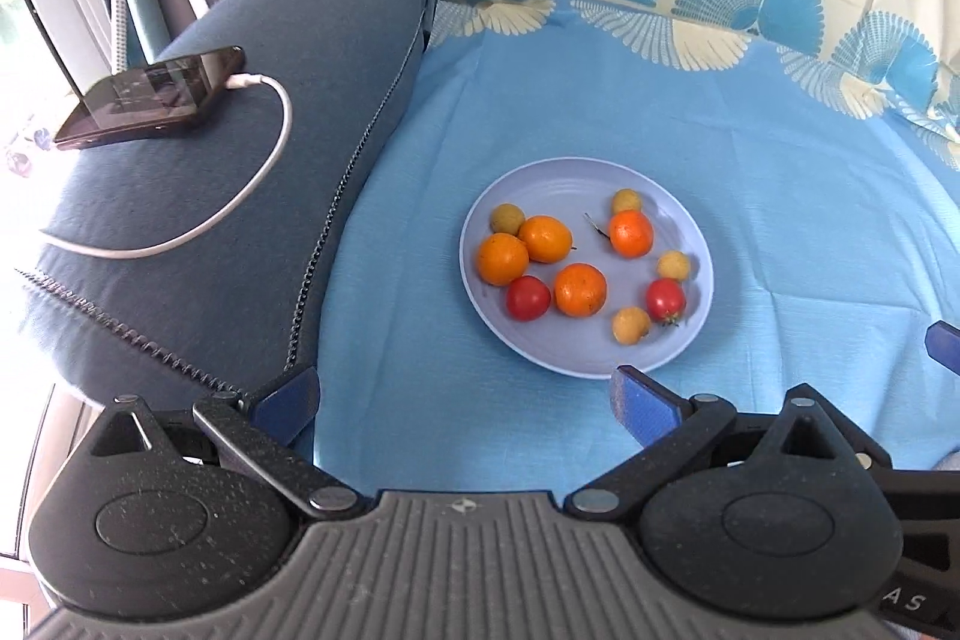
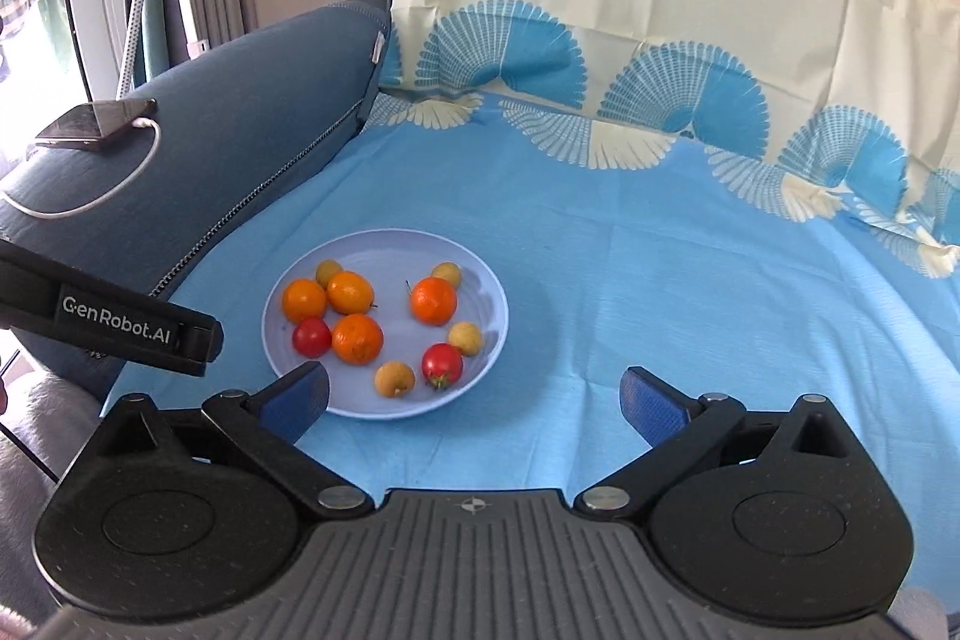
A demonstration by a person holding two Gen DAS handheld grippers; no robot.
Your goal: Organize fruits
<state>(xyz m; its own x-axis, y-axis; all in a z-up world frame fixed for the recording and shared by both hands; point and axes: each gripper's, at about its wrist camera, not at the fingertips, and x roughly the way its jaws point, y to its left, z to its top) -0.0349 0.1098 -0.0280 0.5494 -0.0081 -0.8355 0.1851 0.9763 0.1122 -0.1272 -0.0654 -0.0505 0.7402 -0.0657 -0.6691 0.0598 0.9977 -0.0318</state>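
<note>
Blue cloth (image 1: pixel 600 112), plate (image 1: pixel 528 340) w/ fruit, both tools (image 1: pixel 465 403) (image 2: pixel 474 403) spread wide, L plate edge behind fingertip (image 2: pixel 297 397).

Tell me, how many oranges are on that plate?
4. Three cluster on the left of the plate: one leftmost, one behind it, one nearer the middle. The fourth sits apart at the back right. None seem hidden.
</note>
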